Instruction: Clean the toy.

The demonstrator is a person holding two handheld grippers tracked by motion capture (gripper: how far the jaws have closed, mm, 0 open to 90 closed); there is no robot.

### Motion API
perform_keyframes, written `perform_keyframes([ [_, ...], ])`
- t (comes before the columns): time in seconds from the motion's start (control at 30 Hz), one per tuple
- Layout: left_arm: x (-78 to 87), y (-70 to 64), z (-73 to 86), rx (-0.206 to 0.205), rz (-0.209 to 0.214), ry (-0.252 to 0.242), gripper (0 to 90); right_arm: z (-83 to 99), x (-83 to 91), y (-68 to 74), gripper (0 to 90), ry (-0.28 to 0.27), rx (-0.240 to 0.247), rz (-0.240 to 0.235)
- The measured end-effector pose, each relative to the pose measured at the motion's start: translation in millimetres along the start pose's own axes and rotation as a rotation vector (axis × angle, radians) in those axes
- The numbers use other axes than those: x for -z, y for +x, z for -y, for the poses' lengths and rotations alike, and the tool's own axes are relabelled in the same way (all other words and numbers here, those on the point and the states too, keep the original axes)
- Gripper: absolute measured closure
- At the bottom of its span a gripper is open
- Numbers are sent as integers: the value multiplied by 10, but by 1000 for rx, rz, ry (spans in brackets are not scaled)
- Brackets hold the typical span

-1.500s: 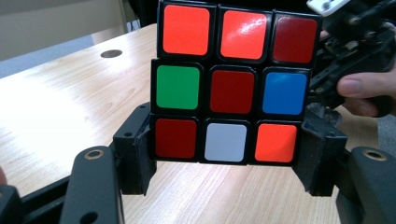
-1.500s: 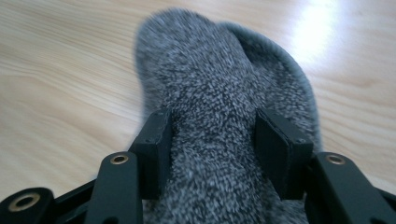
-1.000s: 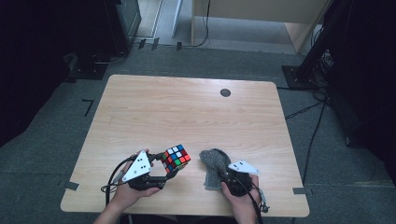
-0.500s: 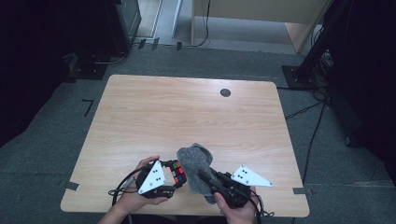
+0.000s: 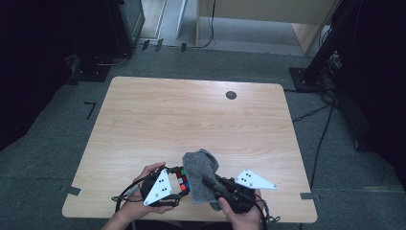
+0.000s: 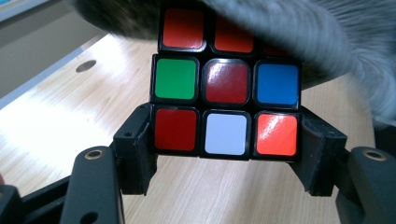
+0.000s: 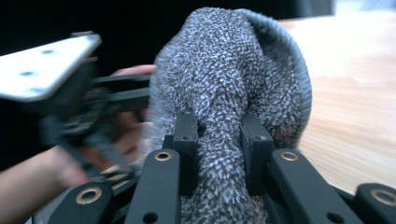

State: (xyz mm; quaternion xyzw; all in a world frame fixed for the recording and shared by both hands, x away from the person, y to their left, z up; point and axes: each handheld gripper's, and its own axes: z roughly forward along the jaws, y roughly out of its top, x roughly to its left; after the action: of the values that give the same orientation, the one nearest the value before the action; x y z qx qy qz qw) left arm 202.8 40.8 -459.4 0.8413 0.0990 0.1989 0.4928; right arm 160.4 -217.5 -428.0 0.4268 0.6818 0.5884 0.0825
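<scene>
Clamped on the bottom row of a scrambled, black-framed plastic puzzle cube (image 6: 226, 88), the two black jaws of the left gripper (image 6: 226, 154) press its left and right sides, with the cube's face turned squarely to the left gripper view. That face reads red, white and orange-red along the bottom, green, dark red and blue across the middle, and red squares at 12 o'clock, partly covered. A grey, fuzzy knitted cloth (image 6: 322, 42) drapes over the cube's top edge and hangs down toward 2 o'clock in that view.

In the right gripper view, the right gripper (image 7: 218, 154) has its jaws drawn narrow, pinching a bunched fold of the same cloth (image 7: 229, 79) between them; the cloth rises in a rounded hump toward 12 o'clock. At 9 o'clock in that view sit the left gripper's grey three-cornered plate and a hand, both blurred.

From the high view, both grippers work at the 6 o'clock edge of the pale wooden table (image 5: 191, 120). The left gripper (image 5: 178, 188) holds the cube (image 5: 182, 181) just at 9 o'clock of the cloth (image 5: 200, 175), which touches it. The right gripper (image 5: 210, 183) lies at 3 o'clock of the cube. A small dark round disc (image 5: 231, 95) sits well apart, near the 12 o'clock edge of the table.
</scene>
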Motion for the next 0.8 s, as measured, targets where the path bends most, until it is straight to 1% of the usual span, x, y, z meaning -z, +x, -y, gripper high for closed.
perform_keyframes([
  [0.03, 0, 0, 0, 0, 0, 0, 338, -8, -16, 72, 730, 5, 36, -7],
  [0.07, 4, -5, -3, -4, 0, -2, 338, -8, -16, 72, 730, 5, 36, -7],
  [0.1, 14, -13, -12, -12, -8, -4, 339, -17, -31, 147, 730, 14, 93, 25],
  [0.17, 22, -12, -18, -14, -3, -7, 339, -19, -29, 127, 730, 14, 83, 29],
  [0.2, 28, -17, -24, -12, 4, -18, 339, -17, -25, 79, 732, 17, 62, 44],
  [0.23, 38, -19, -45, -1, 22, -35, 338, 8, -17, -38, 732, 32, 26, 105],
  [0.27, 39, -19, -50, 4, 27, -40, 338, 21, -7, -83, 732, 35, 6, 122],
  [0.33, 35, -18, -52, 5, 26, -40, 338, 20, 19, -111, 732, 28, -10, 123],
  [0.37, 28, -16, -50, 7, 24, -33, 338, 7, 29, -86, 731, 19, 0, 119],
  [0.4, -1, -16, -34, 0, 14, -3, 338, -8, 32, -41, 730, 13, 15, 110],
  [0.43, -22, -22, -26, -10, 4, 20, 338, -19, 26, 15, 727, 15, 41, 103],
  [0.47, -46, -34, -19, -17, -6, 41, 338, -24, 8, 72, 724, 19, 80, 103],
  [0.5, -46, -34, -19, -17, -6, 41, 338, -24, 8, 72, 724, 19, 80, 103],
  [0.53, -70, -50, -15, -20, -13, 56, 338, -20, -17, 134, 721, 31, 116, 108],
  [0.57, -107, -78, -15, -34, -27, 87, 338, 11, -73, 241, 710, 60, 194, 146],
  [0.63, -123, -91, -16, -40, -38, 103, 338, 41, -116, 299, 682, 77, 259, 196],
  [0.67, -122, -87, -16, -38, -39, 106, 338, 48, -127, 303, 654, 82, 274, 209],
  [0.7, -117, -79, -17, -38, -39, 107, 338, 50, -134, 287, 614, 81, 271, 209],
  [0.73, -117, -79, -17, -38, -39, 107, 338, 50, -134, 287, 614, 81, 271, 209],
  [0.77, -110, -66, -20, -24, -40, 100, 338, 47, -143, 227, 534, 79, 230, 198],
  [0.8, -107, -63, -23, -20, -39, 98, 338, 49, -147, 204, 501, 77, 213, 198],
])
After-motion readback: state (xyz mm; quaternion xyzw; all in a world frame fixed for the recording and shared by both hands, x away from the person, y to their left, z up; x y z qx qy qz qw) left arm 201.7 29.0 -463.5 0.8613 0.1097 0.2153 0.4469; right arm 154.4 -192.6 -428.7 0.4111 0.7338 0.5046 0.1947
